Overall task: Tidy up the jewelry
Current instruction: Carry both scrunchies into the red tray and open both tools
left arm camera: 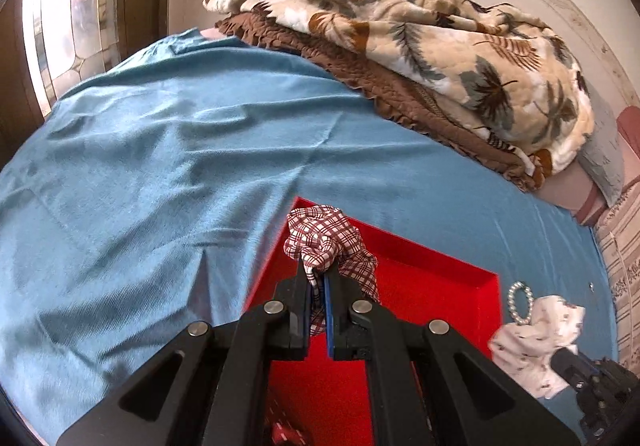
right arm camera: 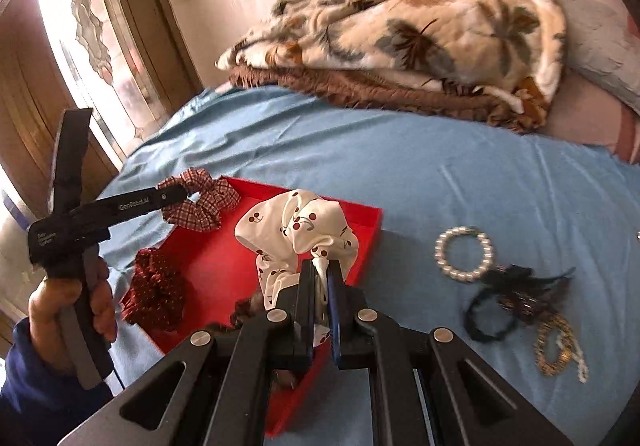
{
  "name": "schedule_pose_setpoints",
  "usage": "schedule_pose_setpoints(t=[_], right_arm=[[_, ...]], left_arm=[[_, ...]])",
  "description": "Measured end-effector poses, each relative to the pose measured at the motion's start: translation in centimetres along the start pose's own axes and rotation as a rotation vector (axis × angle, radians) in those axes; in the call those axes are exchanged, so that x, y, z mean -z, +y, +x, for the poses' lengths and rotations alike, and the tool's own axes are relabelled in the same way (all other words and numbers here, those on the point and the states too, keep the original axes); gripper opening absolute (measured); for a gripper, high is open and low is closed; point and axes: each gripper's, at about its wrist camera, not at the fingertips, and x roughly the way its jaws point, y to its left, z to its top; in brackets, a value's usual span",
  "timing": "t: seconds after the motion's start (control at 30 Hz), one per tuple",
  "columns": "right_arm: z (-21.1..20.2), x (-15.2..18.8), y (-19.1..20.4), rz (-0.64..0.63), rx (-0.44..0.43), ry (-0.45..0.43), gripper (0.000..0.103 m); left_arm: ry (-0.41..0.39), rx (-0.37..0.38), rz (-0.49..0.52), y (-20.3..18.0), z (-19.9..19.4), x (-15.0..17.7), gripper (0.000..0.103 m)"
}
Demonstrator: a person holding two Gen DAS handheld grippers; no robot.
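My left gripper is shut on a red-and-white plaid scrunchie and holds it over the far left corner of a red tray. In the right wrist view the left gripper and the plaid scrunchie show at the tray's far left. My right gripper is shut on a white cherry-print scrunchie above the tray's right side; it also shows in the left wrist view. A dark red scrunchie lies in the tray.
On the blue sheet right of the tray lie a pearl bracelet, a black hair tie with a bow and a gold chain. Folded blankets are heaped at the far side. A window is on the left.
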Motion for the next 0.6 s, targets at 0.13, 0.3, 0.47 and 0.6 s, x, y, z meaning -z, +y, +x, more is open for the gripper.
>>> schedule_pose_setpoints(t=[0.13,0.3,0.47,0.6], right_arm=[[3.7,-0.7,0.6,-0.01,0.04,0.053,0.007],[6.6,-1.4,0.4,-0.008,0.081,0.103,0.007],[8.2,-1.7,0.4,-0.02,0.116,0.129,0.01],[9.0,-1.9,0.9,-0.044,0.153,0.134,0.01]], left_arm=[[0.042,0.005,-0.013,0.9,1.7,-0.5,0.005],[0.051,0.01,-0.008,1.1,2.9,-1.2,0.005],[0.046,0.016,0.001,0.6,3.1,-1.2,0.009],[0.033,0.034,0.031,-0.2,2.5,-1.1,0.026]])
